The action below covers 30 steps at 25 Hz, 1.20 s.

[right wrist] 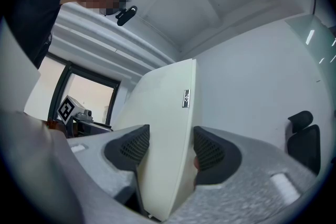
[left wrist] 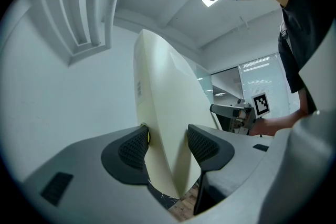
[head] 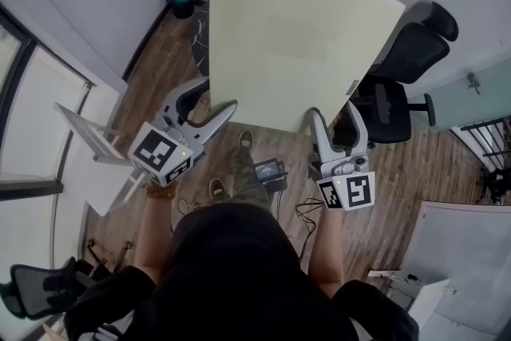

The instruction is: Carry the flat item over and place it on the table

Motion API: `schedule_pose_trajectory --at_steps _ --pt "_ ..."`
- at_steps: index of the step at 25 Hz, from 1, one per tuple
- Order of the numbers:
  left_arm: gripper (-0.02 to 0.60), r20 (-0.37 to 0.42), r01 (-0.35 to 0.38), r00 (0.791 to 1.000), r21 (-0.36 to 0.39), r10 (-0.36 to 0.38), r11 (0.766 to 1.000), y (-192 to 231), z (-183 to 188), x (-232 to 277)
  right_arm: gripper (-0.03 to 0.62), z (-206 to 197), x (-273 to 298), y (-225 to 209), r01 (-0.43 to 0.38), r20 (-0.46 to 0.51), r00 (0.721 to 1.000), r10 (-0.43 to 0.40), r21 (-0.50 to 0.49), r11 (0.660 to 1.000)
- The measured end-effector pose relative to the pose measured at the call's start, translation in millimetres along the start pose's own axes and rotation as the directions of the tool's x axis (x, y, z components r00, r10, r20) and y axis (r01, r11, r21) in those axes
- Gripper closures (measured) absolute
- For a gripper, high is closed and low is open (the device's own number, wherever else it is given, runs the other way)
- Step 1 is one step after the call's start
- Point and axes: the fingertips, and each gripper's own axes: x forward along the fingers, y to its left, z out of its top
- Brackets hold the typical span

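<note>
**Fig. Two-point hold on the panel in carry.** Fingers of your left gripper are closed on the lower edge of the panel, one ribbed pad on each face. Those of your right gripper clamp the same edge, well apart from the first and near the opposite corner. From both grips the panel rises toward the ceiling, clear of the wood floor, with a black chair just beyond its right edge.

Handling, as a judgement: the sheet shows no sag though held by one edge only, so expect it to be stiff and fairly light. It is broad enough to lever hard against the pads if it swings. Its faces look smooth, so a slip is possible, and the edge may dent under pressure. The present hold, wide apart along one edge, suits it. A white slab at lower right may be the desk; you cannot tell from here.
</note>
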Motion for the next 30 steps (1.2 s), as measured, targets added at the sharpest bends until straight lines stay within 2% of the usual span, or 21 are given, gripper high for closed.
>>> schedule_pose_trajectory --at_steps 30 --pt "0.345 -0.064 0.012 0.998 -0.084 -0.018 0.996 29 -38 -3 0.333 -39 20 11 0.007 -0.074 0.997 -0.004 0.051 0.999"
